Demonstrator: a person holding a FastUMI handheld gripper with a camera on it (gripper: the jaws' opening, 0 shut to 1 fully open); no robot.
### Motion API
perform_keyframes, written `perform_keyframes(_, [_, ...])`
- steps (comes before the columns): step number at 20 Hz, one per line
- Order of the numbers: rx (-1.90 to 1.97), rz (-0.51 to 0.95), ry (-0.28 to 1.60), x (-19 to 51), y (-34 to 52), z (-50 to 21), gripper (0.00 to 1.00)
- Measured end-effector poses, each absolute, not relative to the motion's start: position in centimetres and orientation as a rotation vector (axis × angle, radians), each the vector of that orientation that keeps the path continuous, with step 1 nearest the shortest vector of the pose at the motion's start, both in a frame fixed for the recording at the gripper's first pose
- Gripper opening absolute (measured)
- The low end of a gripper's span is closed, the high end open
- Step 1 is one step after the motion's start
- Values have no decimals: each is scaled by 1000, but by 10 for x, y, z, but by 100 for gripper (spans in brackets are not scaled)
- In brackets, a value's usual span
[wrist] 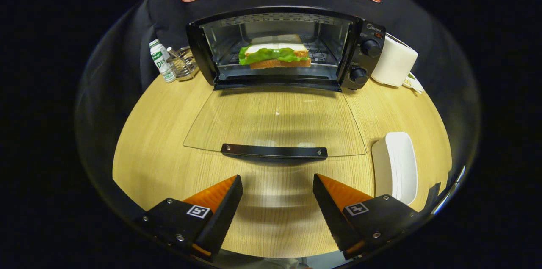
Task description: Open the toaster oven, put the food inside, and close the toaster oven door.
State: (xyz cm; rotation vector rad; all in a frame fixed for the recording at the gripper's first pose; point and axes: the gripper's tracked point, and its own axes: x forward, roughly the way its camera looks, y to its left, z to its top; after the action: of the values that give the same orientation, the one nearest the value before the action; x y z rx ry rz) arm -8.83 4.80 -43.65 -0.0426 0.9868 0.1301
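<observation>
Oven (286,47): far across the table (152,142), its glass door (275,120) folded down flat.
Sandwich (275,55): inside, on the rack.
Gripper (277,184): fingers spread wide, holding nothing, near the door handle (274,151).
Plate (396,167): right of the door.
</observation>
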Motion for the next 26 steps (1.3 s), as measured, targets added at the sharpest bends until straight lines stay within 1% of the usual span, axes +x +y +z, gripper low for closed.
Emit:
perform_keyframes(7, [-42,96,980,-71,51,-448,100])
perform_keyframes(9, [6,88,933,-62,50,-435,100])
perform_keyframes(10, [26,94,949,-64,49,-433,100])
perform_keyframes(16, [90,77,906,-53,46,-396,99])
perform_keyframes(26, [57,66,749,-7,48,-328,99])
